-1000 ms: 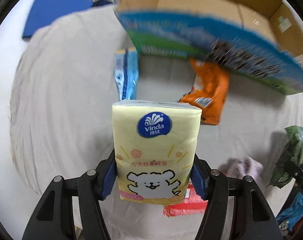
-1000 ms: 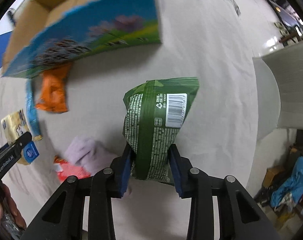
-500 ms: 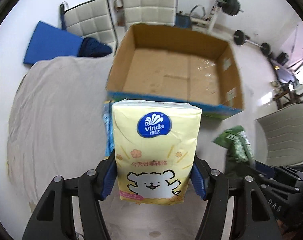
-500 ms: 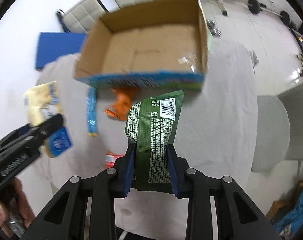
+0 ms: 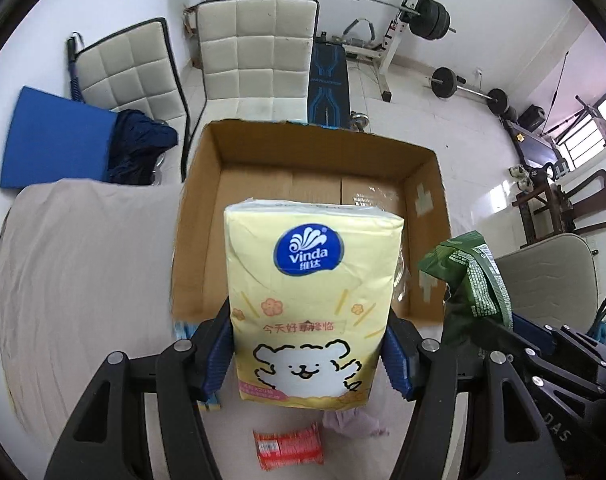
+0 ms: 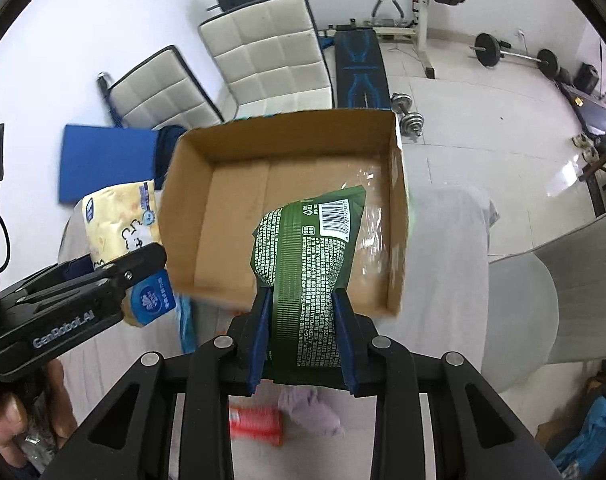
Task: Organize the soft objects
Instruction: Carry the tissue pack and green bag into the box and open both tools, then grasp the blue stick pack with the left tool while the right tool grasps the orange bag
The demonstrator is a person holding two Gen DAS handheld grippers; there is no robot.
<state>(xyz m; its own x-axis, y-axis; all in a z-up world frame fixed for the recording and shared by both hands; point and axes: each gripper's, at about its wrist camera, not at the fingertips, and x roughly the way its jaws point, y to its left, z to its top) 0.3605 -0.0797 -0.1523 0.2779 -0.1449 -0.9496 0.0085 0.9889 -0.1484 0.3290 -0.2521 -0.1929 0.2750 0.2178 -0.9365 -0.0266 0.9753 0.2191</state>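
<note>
My left gripper [image 5: 309, 354] is shut on a yellow Vinda tissue pack [image 5: 311, 300] and holds it high, in front of an open cardboard box [image 5: 199, 208]. My right gripper [image 6: 303, 340] is shut on a green packet [image 6: 307, 268] and holds it over the near edge of the same box [image 6: 191, 204]. The tissue pack [image 6: 119, 220] and left gripper also show at the left of the right wrist view. The green packet [image 5: 471, 276] shows at the right of the left wrist view. The box inside looks bare.
A red packet [image 5: 289, 446] and a lilac cloth [image 5: 353, 424] lie on the grey-covered table [image 5: 83, 260] below the grippers. A blue packet [image 6: 187, 320] lies by the box's front. White chairs [image 5: 255, 52], a blue mat [image 5: 51, 136] and a weight bench [image 5: 327, 76] stand behind.
Both grippers have risen with their loads and tilted up, so the box's inside now shows from above. The orange packet has dropped out of sight behind the box.
</note>
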